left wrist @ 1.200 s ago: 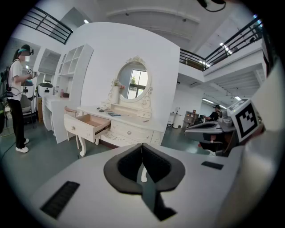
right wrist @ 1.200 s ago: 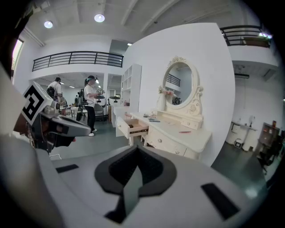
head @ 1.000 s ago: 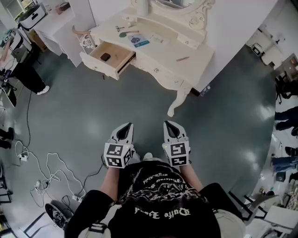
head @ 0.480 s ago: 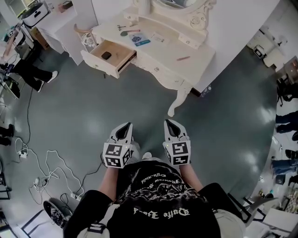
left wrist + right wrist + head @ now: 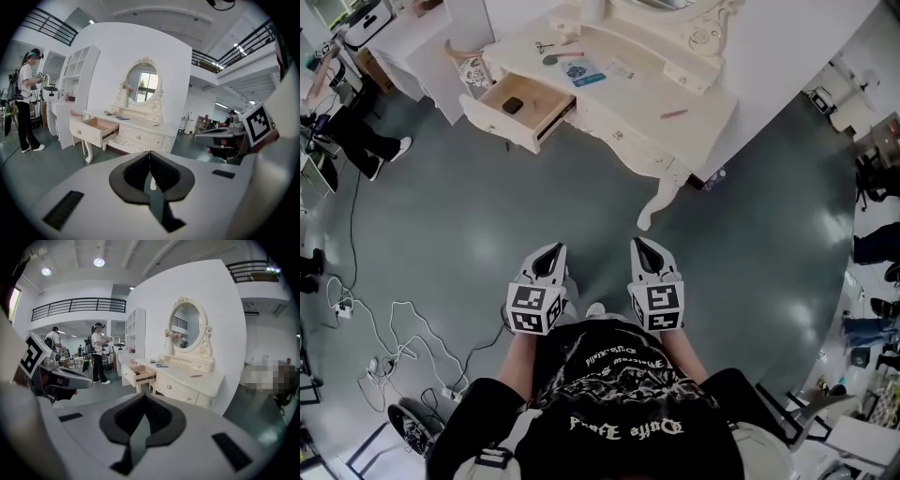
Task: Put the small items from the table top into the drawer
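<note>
A cream dressing table (image 5: 694, 103) stands across the floor ahead of me, with its left drawer (image 5: 525, 117) pulled open. A small black item (image 5: 513, 105) lies inside the drawer. On the table top lie a blue card (image 5: 581, 75), a green round piece (image 5: 549, 59), small scissors (image 5: 542, 47) and a pink pen (image 5: 673, 114). My left gripper (image 5: 549, 255) and right gripper (image 5: 643, 248) hang side by side near my waist, far from the table. Both are shut and hold nothing. The drawer (image 5: 96, 126) and the pen (image 5: 196, 376) also show in the gripper views.
An oval mirror (image 5: 142, 86) tops the table, and a curved leg (image 5: 661, 202) stands nearest me. A white shelf unit (image 5: 417, 47) is left of the drawer. Cables (image 5: 394, 337) trail on the floor at my left. A person (image 5: 26, 112) stands by the shelves.
The head view has shifted a little, so the dressing table sits slightly higher in frame. The person at the far left has stepped. Both grippers stay where they were, shut.
</note>
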A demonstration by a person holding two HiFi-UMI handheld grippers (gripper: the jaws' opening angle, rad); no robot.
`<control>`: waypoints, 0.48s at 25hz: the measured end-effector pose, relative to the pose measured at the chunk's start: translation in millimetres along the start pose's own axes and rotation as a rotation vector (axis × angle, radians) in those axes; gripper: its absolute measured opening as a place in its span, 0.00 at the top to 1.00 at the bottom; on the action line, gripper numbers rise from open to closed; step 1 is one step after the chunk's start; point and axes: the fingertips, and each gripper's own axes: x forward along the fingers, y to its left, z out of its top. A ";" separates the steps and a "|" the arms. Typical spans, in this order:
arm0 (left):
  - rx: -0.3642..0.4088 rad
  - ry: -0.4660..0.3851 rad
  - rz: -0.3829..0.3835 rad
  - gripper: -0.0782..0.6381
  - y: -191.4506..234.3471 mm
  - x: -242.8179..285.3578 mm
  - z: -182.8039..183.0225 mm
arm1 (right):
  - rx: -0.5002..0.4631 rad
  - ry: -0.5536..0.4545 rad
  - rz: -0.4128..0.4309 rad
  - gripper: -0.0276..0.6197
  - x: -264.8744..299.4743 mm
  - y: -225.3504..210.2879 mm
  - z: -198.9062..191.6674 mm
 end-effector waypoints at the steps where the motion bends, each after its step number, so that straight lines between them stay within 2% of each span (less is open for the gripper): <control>1: -0.001 0.003 -0.004 0.87 2.2 2.7 0.9 | 0.002 0.005 -0.005 0.94 2.1 -1.1 -0.1; 7: 0.004 0.019 -0.029 0.87 18.0 25.9 10.5 | 0.069 0.050 -0.023 0.94 25.8 -12.3 -0.1; 12: 0.012 0.020 -0.047 0.87 36.2 46.1 25.9 | 0.063 0.064 -0.037 0.94 51.5 -17.4 9.1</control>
